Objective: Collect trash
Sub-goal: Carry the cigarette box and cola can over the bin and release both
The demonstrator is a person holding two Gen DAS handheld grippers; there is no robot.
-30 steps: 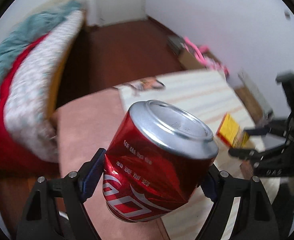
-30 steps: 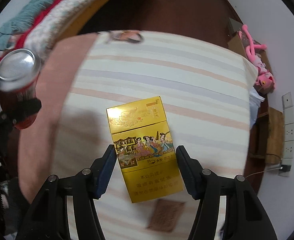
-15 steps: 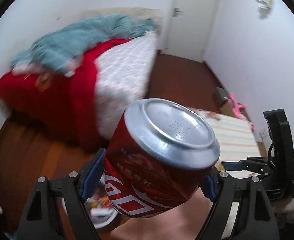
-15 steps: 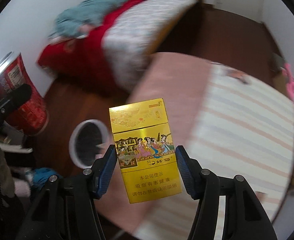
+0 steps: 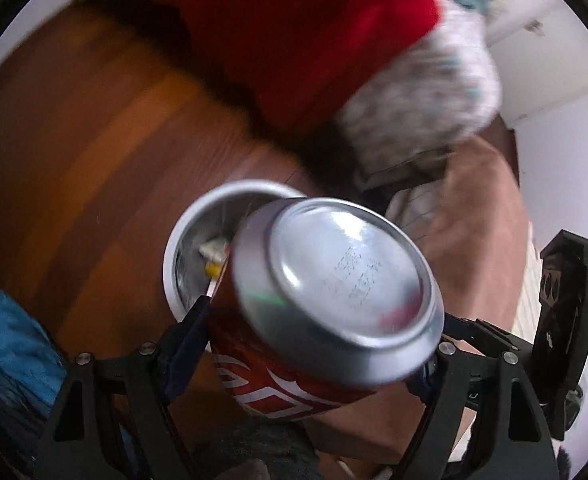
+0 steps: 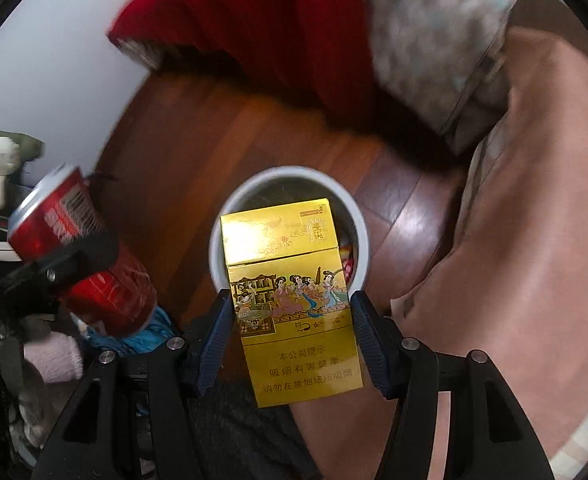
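My left gripper (image 5: 314,344) is shut on a red cola can (image 5: 326,300), its silver base toward the camera, held above the right part of a white round trash bin (image 5: 182,236) on the wooden floor. The can also shows at the left of the right wrist view (image 6: 82,252). My right gripper (image 6: 290,312) is shut on a yellow cigarette pack (image 6: 290,300), held above the same bin (image 6: 358,216), which has some trash inside.
A bed with red and grey-white bedding (image 6: 334,40) lies behind the bin. A pink-covered surface (image 6: 514,260) is at the right. Blue cloth (image 5: 6,352) lies on the floor at the left. The other gripper's body (image 5: 566,320) is at the right edge.
Both grippers have swung away from the striped surface and down toward the floor. The bin now sits right under the can and the pack. Both grips are unchanged.
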